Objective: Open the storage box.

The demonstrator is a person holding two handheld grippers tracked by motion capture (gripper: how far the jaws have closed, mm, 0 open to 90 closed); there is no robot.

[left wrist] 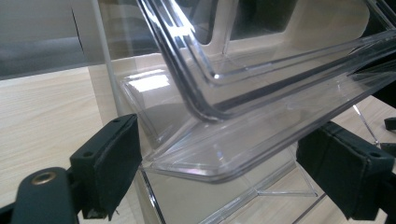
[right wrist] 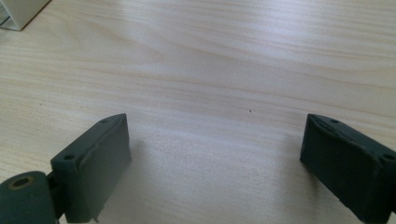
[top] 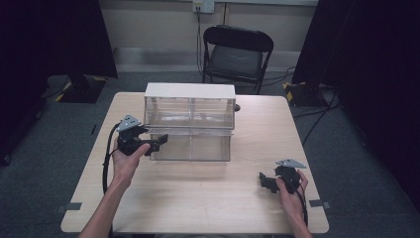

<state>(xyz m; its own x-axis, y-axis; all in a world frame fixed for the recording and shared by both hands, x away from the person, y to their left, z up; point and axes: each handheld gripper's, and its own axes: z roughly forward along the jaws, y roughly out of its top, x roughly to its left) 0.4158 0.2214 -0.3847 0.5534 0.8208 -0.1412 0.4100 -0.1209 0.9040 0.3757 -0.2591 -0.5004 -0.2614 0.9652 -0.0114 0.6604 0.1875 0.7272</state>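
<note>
Nearest the high camera, two forearms reached up from the bottom edge onto the pale wooden table [top: 198,198], each hand holding a black gripper. On the right, the right gripper [top: 267,181] sat low over bare tabletop near the front right corner, well apart from everything else; in the right gripper view its jaws stood wide apart with nothing but wood grain [right wrist: 210,93] between them. Further in, the left gripper [top: 157,143] was held at the left end of a clear plastic drawer [top: 190,147], which stuck out forward from the lower row of a small drawer cabinet [top: 189,90] with a white top, standing at the middle of the table's far half. In the left gripper view, the jaws were spread apart on either side of the transparent drawer's front lip [left wrist: 224,154], neither pad visibly pressing on it, and the drawer looked tilted across the frame. Behind the table stood a black folding chair [top: 236,52].
</note>
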